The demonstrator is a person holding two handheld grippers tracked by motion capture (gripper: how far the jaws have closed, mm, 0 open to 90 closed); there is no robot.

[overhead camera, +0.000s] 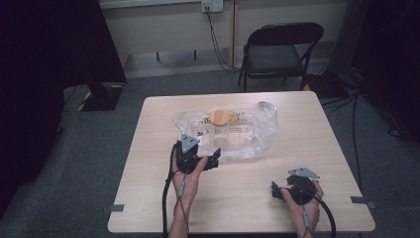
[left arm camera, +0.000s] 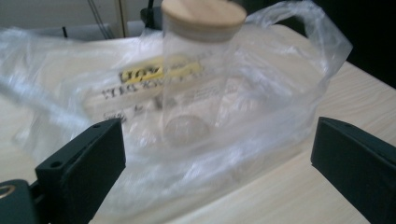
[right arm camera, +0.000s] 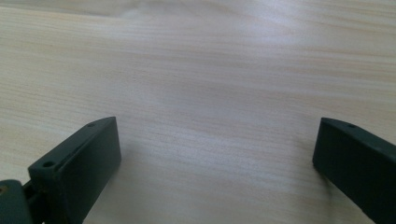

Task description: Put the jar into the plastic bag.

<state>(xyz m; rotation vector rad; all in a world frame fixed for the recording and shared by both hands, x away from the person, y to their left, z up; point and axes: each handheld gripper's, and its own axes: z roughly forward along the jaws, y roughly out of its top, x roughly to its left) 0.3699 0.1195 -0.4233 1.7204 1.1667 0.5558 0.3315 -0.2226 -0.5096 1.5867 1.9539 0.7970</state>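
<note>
The right tool (overhead camera: 278, 191) rests low over bare table (overhead camera: 237, 198), nearer the person than the bag and well apart from it on the right side. Its jaws are spread wide with nothing but wood grain between them, and the hand (overhead camera: 303, 201) behind it lies flat and relaxed. It looks parked there, kept out of the way while the other hand works.

The left tool (overhead camera: 214, 159) sits just at the near edge of the clear plastic bag (overhead camera: 247, 136), with the forearm (overhead camera: 182, 208) running straight up from the table's near side and the wrist turned so the jaws point across toward the bag. Its jaws are also spread, and in the left gripper view they frame the crumpled near folds of the bag (left arm camera: 261, 121) without closing on any of it. That stance suits a coming pinch on the loose plastic, though I cannot tell whether a jaw already brushes the film.

Inside the bag, toward its far side, stands a glass jar (left arm camera: 194, 93), upright, with a round wooden lid (left arm camera: 203, 18) on top. The bag lies slumped around the jar, its handle loop (left arm camera: 322, 37) flopped open at the far right of the jar, likely so the jar can be reached or freed.
</note>
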